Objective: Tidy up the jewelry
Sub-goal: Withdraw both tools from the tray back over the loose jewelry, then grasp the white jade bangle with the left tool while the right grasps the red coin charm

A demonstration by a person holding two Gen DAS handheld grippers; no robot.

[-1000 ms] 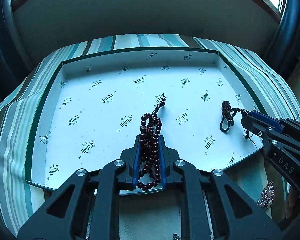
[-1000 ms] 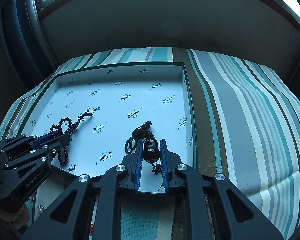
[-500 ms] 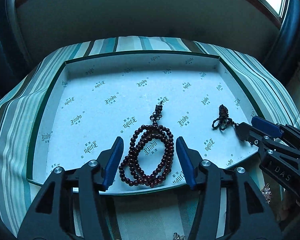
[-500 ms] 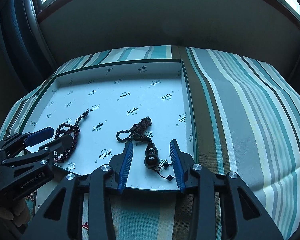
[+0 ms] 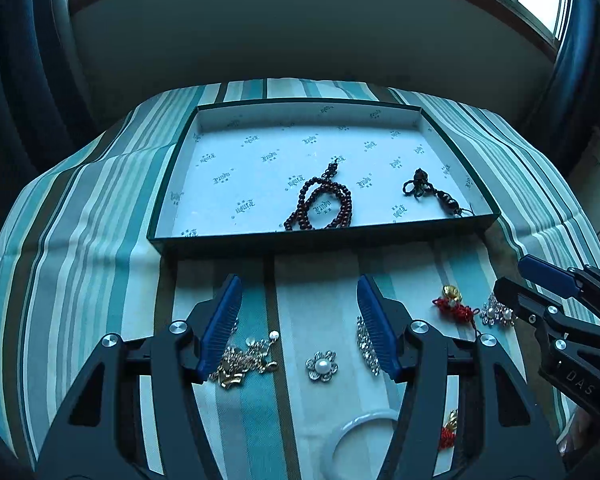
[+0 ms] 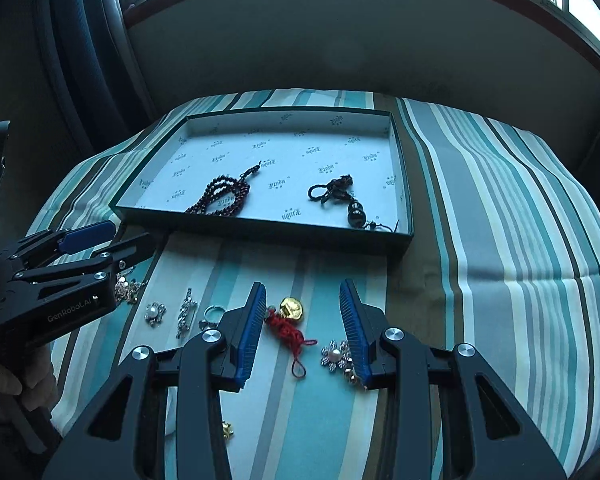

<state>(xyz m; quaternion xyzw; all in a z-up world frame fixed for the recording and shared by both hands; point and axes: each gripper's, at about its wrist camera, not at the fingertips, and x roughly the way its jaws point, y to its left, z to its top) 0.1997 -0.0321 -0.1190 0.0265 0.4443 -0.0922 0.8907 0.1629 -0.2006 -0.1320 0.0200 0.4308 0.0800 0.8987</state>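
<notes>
A shallow green box (image 5: 300, 241) (image 6: 260, 230) with white lining holds a dark red bead bracelet (image 5: 320, 204) (image 6: 220, 199) and a black knotted pendant (image 5: 432, 194) (image 6: 346, 198). My left gripper (image 5: 298, 292) is open and empty above loose jewelry on the striped cloth: a gold chain cluster (image 5: 242, 362), a pearl flower brooch (image 5: 321, 366) and a rhinestone bar (image 5: 366, 344). My right gripper (image 6: 302, 294) is open and empty over a red knot charm with a gold coin (image 6: 288, 322); another pearl flower brooch (image 6: 334, 356) lies by its right finger.
A white bangle (image 5: 356, 436) lies near the front edge. A ring (image 6: 212, 314), a rhinestone bar (image 6: 186, 312) and a pearl brooch (image 6: 155, 313) lie left of my right gripper. Striped cloth (image 6: 500, 240) covers the rounded table; window and curtains stand behind.
Both grippers opened, dropped the bead bracelet and the black pendant in the box, then pulled back toward me over the loose jewelry in front of the box.
</notes>
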